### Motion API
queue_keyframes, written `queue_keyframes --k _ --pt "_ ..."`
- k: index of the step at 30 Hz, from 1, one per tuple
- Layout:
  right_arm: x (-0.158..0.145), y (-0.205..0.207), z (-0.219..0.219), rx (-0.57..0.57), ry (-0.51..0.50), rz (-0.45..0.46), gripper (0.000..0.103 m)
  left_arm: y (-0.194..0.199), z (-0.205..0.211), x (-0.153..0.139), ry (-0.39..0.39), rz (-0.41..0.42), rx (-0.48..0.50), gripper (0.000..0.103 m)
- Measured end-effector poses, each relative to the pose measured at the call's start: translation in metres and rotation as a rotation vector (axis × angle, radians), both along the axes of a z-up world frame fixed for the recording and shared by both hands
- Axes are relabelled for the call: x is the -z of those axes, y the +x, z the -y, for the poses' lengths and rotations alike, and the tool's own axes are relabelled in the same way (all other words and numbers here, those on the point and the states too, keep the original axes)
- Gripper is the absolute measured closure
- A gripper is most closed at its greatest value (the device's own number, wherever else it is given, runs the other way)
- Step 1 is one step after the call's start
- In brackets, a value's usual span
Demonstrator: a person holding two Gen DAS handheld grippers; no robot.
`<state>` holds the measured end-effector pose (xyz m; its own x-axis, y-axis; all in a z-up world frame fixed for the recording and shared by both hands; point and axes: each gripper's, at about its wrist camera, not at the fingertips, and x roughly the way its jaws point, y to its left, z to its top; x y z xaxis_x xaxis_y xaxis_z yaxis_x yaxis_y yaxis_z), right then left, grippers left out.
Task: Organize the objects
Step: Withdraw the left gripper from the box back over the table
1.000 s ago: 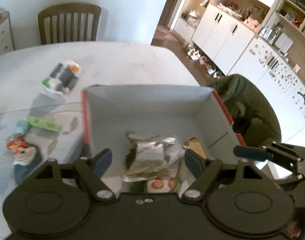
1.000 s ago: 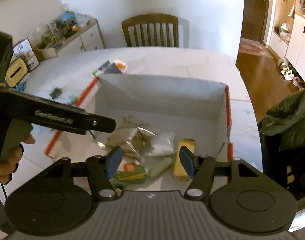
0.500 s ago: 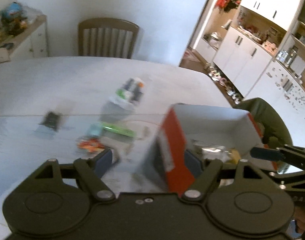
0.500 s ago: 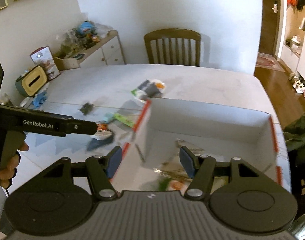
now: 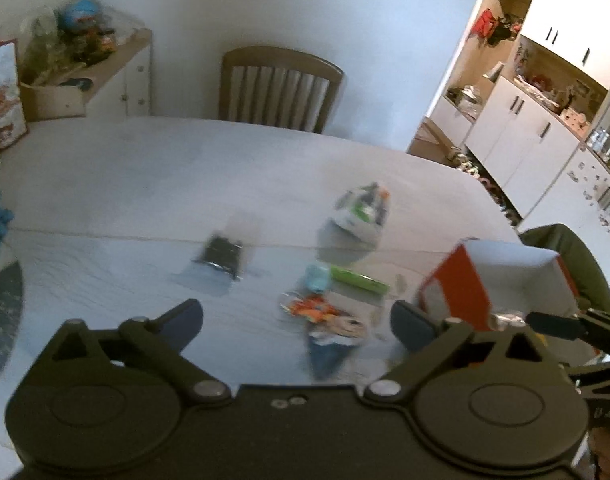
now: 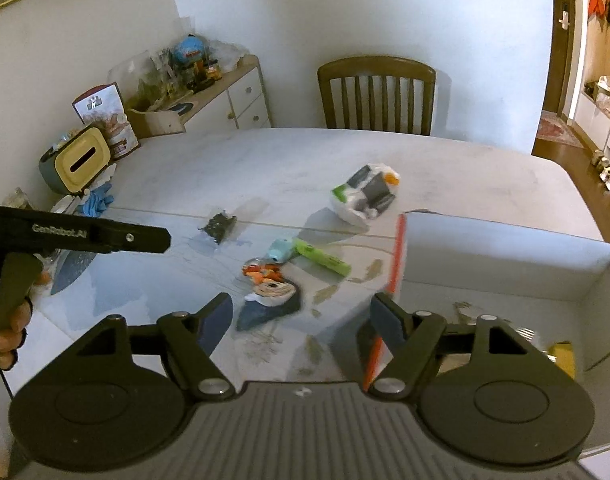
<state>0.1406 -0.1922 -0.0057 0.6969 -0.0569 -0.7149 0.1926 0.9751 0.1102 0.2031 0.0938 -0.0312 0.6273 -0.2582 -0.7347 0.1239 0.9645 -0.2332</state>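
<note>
A red-edged cardboard box (image 6: 505,256) stands at the right of the white table, with packets inside; it also shows in the left wrist view (image 5: 493,268). Loose items lie left of it: a cartoon-print packet (image 6: 271,294) (image 5: 329,328), a green tube (image 6: 323,257) (image 5: 359,278), a small teal item (image 6: 279,249), a dark packet (image 6: 219,224) (image 5: 221,254) and a white bag of packs (image 6: 365,196) (image 5: 363,210). My left gripper (image 5: 297,320) is open and empty above the cartoon packet. My right gripper (image 6: 301,318) is open and empty, between that packet and the box.
A wooden chair (image 6: 377,96) stands at the table's far side. A sideboard (image 6: 209,104) with clutter is at the back left. A tissue box (image 6: 75,160) and blue cloth (image 6: 99,198) sit at the table's left edge. A green jacket (image 5: 565,256) hangs right of the box.
Both grippers have swung left, away from over the box toward the loose items on the table. Both stay open and empty.
</note>
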Motion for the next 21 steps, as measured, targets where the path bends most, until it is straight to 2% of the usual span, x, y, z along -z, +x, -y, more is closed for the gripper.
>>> queue_keyframes --k 10,16,21 --pt "0.020 0.044 -0.033 0.018 -0.014 -0.035 0.027 0.034 -0.034 0.020 0.065 -0.003 -0.007 0.000" --pt "0.036 0.068 -0.041 0.037 -0.009 -0.062 0.027 0.058 -0.041 0.048 0.109 -0.017 -0.024 0.000" --pt "0.051 0.084 -0.043 0.057 -0.016 -0.088 0.027 0.078 -0.041 0.072 0.102 -0.022 -0.034 0.000"
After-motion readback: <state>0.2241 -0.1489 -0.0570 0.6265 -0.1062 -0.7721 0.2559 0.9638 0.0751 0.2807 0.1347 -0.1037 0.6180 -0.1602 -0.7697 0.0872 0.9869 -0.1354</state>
